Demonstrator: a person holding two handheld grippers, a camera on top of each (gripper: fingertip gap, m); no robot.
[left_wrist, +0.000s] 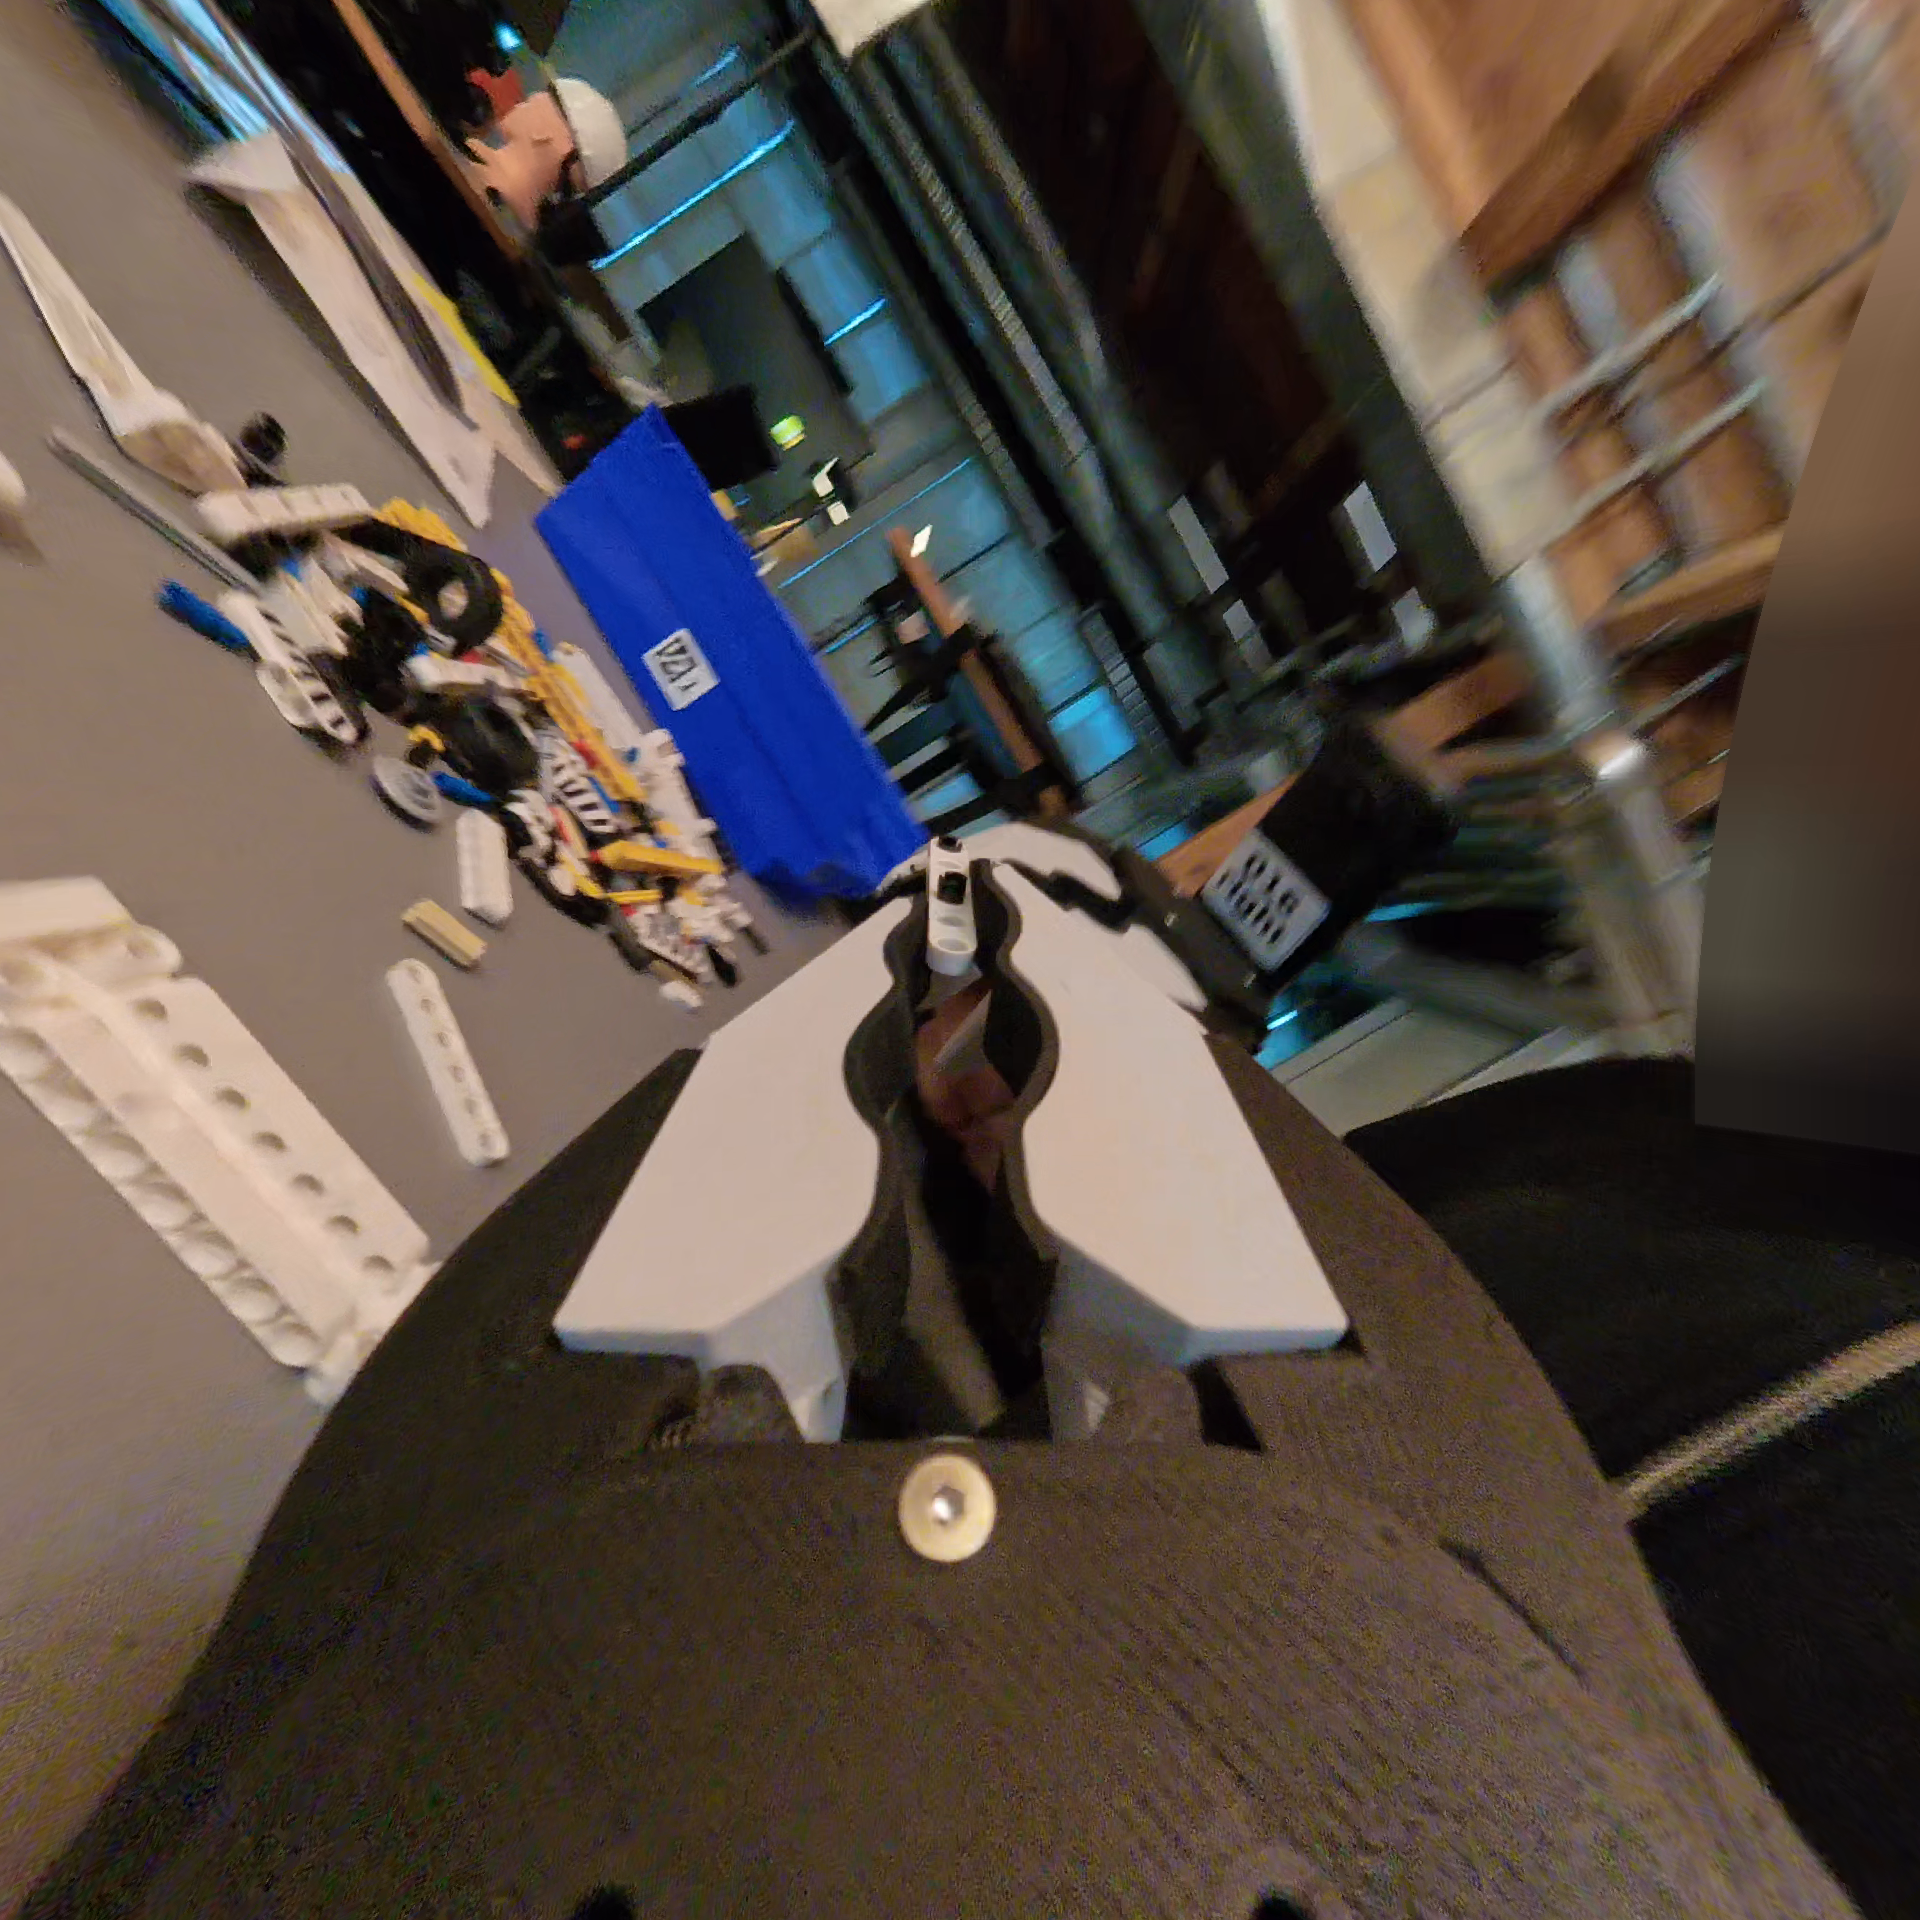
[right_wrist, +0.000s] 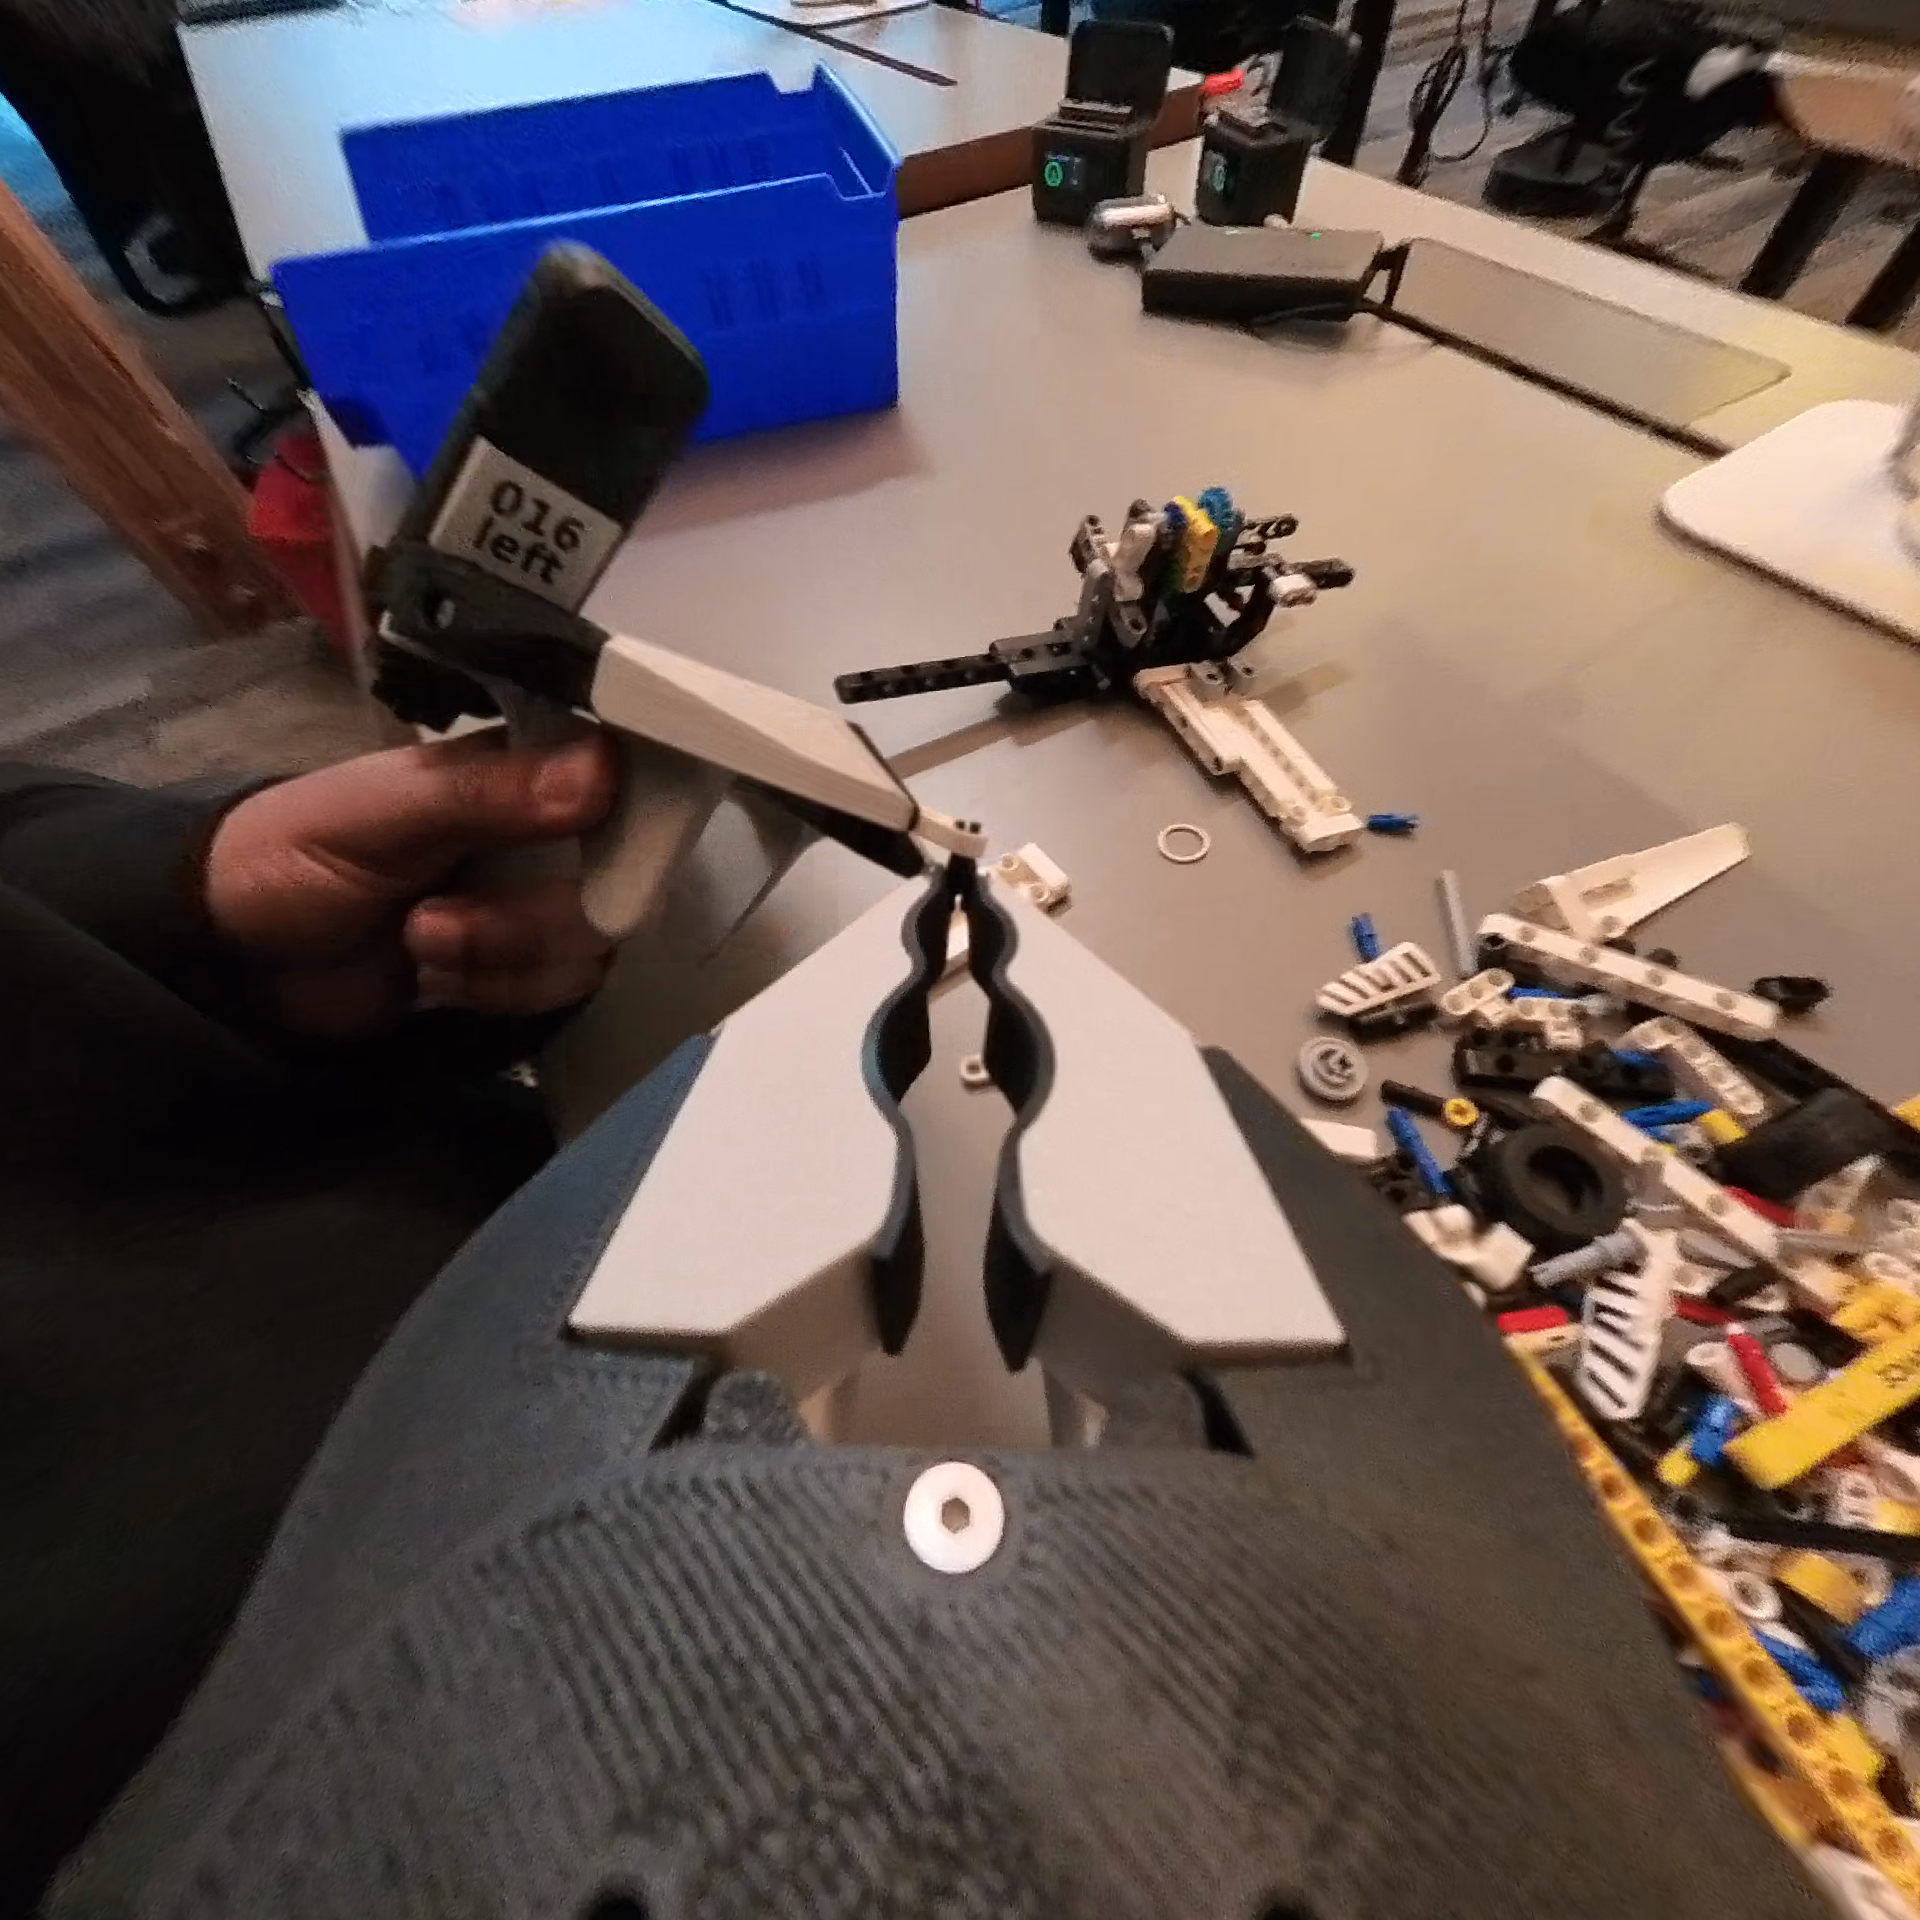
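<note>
With both jaws nearly closed, the left gripper (right_wrist: 940, 831) pinches a white beam (left_wrist: 948, 906); the right gripper (right_wrist: 954, 871), just beneath that beam, pinches a small black pin whose tip touches it. We judge: align pin with hole, press straight, keep the beam steady.
</note>
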